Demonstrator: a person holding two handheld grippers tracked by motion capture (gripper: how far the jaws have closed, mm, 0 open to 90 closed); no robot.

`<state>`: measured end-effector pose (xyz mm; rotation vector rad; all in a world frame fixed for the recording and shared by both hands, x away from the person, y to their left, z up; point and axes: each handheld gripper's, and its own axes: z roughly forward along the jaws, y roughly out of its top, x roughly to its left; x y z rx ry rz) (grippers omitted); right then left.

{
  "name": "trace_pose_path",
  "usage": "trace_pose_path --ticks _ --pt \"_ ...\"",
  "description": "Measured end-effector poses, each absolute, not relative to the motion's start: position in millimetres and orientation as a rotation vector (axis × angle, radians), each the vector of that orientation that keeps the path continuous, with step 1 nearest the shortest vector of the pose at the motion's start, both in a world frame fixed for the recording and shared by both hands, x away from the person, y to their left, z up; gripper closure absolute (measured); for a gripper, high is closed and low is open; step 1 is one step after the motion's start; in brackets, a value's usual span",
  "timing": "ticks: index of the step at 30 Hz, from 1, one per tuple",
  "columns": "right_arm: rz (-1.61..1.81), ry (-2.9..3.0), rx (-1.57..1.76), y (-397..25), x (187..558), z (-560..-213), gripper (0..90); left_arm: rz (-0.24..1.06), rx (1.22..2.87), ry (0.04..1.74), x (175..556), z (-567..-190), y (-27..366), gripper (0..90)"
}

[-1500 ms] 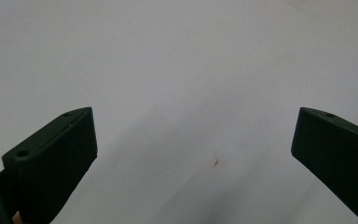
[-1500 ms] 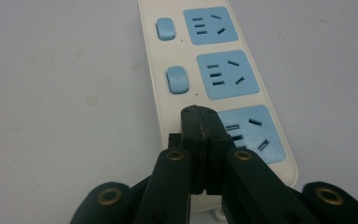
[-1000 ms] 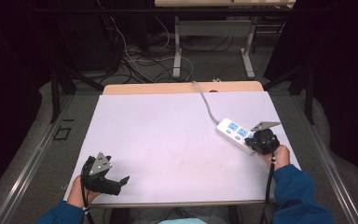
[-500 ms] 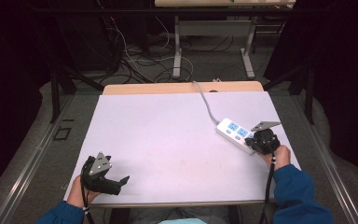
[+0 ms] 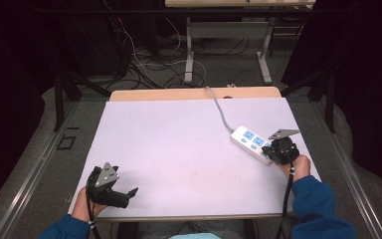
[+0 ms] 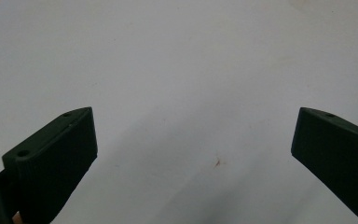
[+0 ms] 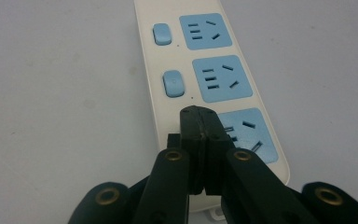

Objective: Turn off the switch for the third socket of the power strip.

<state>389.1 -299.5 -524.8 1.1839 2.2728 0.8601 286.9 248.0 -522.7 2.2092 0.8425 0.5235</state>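
Note:
A white power strip (image 5: 249,143) with blue sockets and small blue switches lies at the table's right side, its grey cable (image 5: 221,110) running off to the far edge. In the right gripper view the strip (image 7: 205,70) runs away from me; my right gripper (image 7: 199,116) is shut, its joined tips resting over the strip where the nearest switch would be, beside the nearest socket (image 7: 249,133). In the high view the right gripper (image 5: 277,148) sits on the strip's near end. My left gripper (image 5: 124,195) stands open at the near left corner; its jaws frame bare table (image 6: 191,116).
The white table top (image 5: 179,144) has a wooden strip (image 5: 189,93) along its far edge. Beyond it are table legs and tangled cables on the floor (image 5: 149,64). Metal rails flank both sides of the table.

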Motion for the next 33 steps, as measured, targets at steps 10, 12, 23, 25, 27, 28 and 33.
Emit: trace_pose_path --ticks 10,12,23,25,27,28,33 --pt "0.864 2.271 1.182 -300 389 -525 90.0 0.524 2.209 0.842 287 -523 248 0.1" --pt "0.865 2.273 1.183 -300 389 -524 90.0 0.523 2.209 0.842 287 -523 248 0.1" --pt "0.872 2.252 1.188 -300 387 -522 75.6 0.529 2.211 0.839 287 -522 249 0.1" --pt "0.883 2.228 1.192 -300 386 -520 70.2 0.529 2.208 0.842 287 -522 249 0.1" --pt "0.896 2.218 1.193 -301 384 -517 65.6 0.534 2.21 0.838 287 -522 249 0.1" --pt "0.911 2.226 1.183 -301 384 -517 60.8 0.531 2.209 0.84 287 -522 249 0.1" --pt "0.939 2.235 1.177 -298 381 -512 44.3 0.529 2.207 0.843 287 -522 249 0.1"
